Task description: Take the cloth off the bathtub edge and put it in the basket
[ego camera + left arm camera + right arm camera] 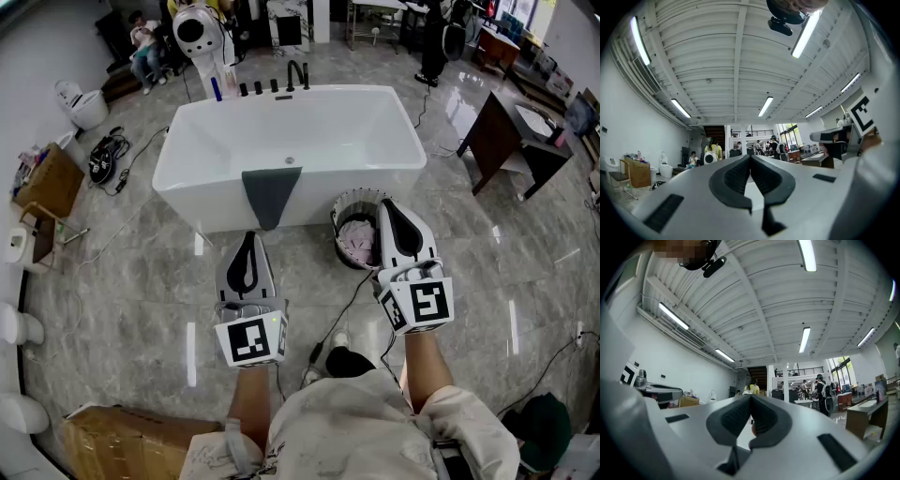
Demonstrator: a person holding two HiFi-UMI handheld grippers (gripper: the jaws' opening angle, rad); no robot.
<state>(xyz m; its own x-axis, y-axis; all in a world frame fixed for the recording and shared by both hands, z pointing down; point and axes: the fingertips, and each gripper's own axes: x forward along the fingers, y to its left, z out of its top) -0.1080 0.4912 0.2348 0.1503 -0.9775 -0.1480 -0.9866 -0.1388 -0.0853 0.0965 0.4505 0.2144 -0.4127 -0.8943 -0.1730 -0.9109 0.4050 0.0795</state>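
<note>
Your left gripper (247,246), jaws pressed together and empty, hovers short of the grey cloth (270,192) draped over the bathtub edge (197,192) just ahead of it. Reaching in closed would likely shove the cloth into the tub. Your right gripper (392,211) is also closed and empty. The basket (336,225) is close on its left, and a careless swing could tip it.
</note>
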